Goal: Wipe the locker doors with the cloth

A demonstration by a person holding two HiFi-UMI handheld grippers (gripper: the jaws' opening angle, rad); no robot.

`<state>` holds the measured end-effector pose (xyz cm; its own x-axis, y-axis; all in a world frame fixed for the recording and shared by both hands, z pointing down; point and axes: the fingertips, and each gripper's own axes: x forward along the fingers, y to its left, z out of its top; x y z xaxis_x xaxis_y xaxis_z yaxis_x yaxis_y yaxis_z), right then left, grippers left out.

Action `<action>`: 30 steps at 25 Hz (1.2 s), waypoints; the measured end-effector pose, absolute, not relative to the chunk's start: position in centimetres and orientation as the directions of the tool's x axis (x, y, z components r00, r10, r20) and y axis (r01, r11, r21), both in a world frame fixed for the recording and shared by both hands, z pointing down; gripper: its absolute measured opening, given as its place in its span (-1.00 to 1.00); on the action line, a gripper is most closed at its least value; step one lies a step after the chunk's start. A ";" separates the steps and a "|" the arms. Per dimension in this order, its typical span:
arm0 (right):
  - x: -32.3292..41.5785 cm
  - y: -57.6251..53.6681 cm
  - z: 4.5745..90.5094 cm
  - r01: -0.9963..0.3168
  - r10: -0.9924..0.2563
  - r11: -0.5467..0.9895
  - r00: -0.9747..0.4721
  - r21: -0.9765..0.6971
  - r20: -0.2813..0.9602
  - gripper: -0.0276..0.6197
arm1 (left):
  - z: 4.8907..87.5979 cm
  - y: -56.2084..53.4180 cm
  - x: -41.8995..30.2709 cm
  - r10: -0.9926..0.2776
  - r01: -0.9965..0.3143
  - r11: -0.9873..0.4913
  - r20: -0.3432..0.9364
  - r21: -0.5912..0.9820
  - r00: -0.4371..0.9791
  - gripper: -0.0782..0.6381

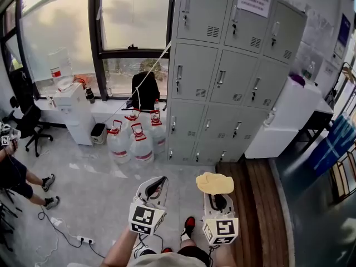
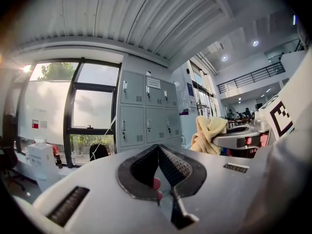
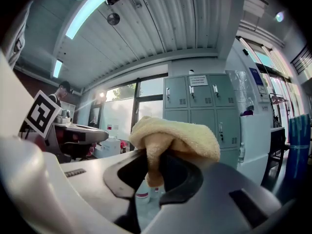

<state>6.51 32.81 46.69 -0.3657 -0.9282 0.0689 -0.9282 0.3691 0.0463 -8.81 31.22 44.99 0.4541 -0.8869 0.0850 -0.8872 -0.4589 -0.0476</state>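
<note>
A bank of grey lockers (image 1: 228, 77) stands against the far wall, several doors wide, each with a small handle; it also shows as the lockers (image 2: 146, 113) and lockers (image 3: 202, 113) in the two gripper views. My right gripper (image 1: 214, 189) is shut on a bunched yellow cloth (image 1: 214, 183), seen close as the cloth (image 3: 170, 140) pinched between the jaws. My left gripper (image 1: 157, 183) is shut with nothing in it; its tips meet in the left gripper (image 2: 157, 152) view. Both grippers are held well short of the lockers, over the floor.
Large water bottles (image 1: 135, 141) with red caps stand on the floor left of the lockers. A white water dispenser (image 1: 75, 113) sits by the window. A white cabinet (image 1: 286, 118) stands right of the lockers. A seated person's legs (image 1: 28, 185) and a power strip (image 1: 83, 240) are at left.
</note>
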 end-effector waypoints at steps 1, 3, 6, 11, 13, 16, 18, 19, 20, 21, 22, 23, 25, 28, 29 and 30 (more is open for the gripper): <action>6.4 31.9 46.7 -0.925 -0.925 0.377 -0.374 0.047 0.067 -0.68 | 45.0 30.5 -8.8 -0.890 -0.890 -0.454 0.085 -0.049 0.449 -0.72; 6.3 29.9 46.7 -0.918 -0.918 0.394 -0.391 0.050 0.062 -0.68 | 45.1 28.7 -8.7 -0.896 -0.895 -0.442 0.081 -0.055 0.437 -0.72; 6.6 26.0 46.7 -0.911 -0.912 0.410 -0.407 0.052 0.054 -0.68 | 44.9 25.4 -8.4 -0.904 -0.902 -0.426 0.072 -0.061 0.422 -0.72; 7.3 18.3 46.2 -0.894 -0.895 0.446 -0.445 0.040 0.035 -0.68 | 44.4 18.4 -8.2 -0.925 -0.923 -0.378 0.072 -0.067 0.373 -0.72; 7.7 15.2 45.9 -0.891 -0.891 0.453 -0.452 0.031 0.036 -0.68 | 43.8 15.5 -8.0 -0.931 -0.929 -0.362 0.068 -0.069 0.358 -0.72; 8.2 10.7 45.8 -0.882 -0.882 0.471 -0.470 0.027 0.037 -0.68 | 43.0 11.1 -7.6 -0.938 -0.936 -0.345 0.063 -0.075 0.341 -0.72; 8.5 7.9 45.7 -0.876 -0.876 0.481 -0.480 0.026 0.035 -0.68 | 42.8 8.4 -7.1 -0.941 -0.939 -0.336 0.061 -0.074 0.333 -0.72; 8.7 6.5 45.7 -0.874 -0.874 0.486 -0.485 0.025 0.033 -0.68 | 42.8 7.1 -6.8 -0.942 -0.940 -0.333 0.062 -0.073 0.329 -0.72; 8.8 5.2 45.6 -0.871 -0.871 0.491 -0.490 0.025 0.030 -0.68 | 42.8 5.8 -6.6 -0.944 -0.942 -0.328 0.063 -0.074 0.324 -0.72; 8.9 4.0 45.5 -0.868 -0.868 0.497 -0.496 0.025 0.027 -0.68 | 42.8 4.6 -6.4 -0.946 -0.944 -0.322 0.064 -0.076 0.318 -0.72; 9.0 2.7 45.3 -0.863 -0.864 0.504 -0.503 0.025 0.023 -0.68 | 42.8 3.5 -6.2 -0.948 -0.946 -0.316 0.064 -0.077 0.312 -0.72; 9.0 1.6 45.3 -0.859 -0.859 0.511 -0.511 0.025 0.020 -0.68 | 42.8 2.4 -6.1 -0.950 -0.947 -0.310 0.062 -0.078 0.306 -0.72; 9.0 -0.5 45.2 -0.850 -0.850 0.526 -0.526 0.026 0.017 -0.68 | 42.7 0.3 -5.9 -0.953 -0.951 -0.301 0.061 -0.076 0.297 -0.72; 8.9 -3.3 45.1 -0.836 -0.836 0.548 -0.548 0.025 0.013 -0.68 | 42.5 -2.3 -5.8 -0.958 -0.956 -0.284 0.061 -0.071 0.280 -0.72; 8.8 -4.1 45.0 -0.832 -0.832 0.555 -0.554 0.024 0.013 -0.68 | 42.5 -3.1 -5.9 -0.960 -0.958 -0.278 0.062 -0.070 0.274 -0.72; 8.7 -4.8 44.9 -0.828 -0.828 0.560 -0.560 0.024 0.014 -0.68 | 42.4 -3.9 -5.9 -0.961 -0.959 -0.273 0.062 -0.070 0.269 -0.72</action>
<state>8.71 -4.84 44.87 -0.5600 -0.8284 0.0135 -0.8280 0.5602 0.0237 -5.90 -3.91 42.41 0.2692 -0.9611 0.0619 -0.9594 -0.2733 -0.0698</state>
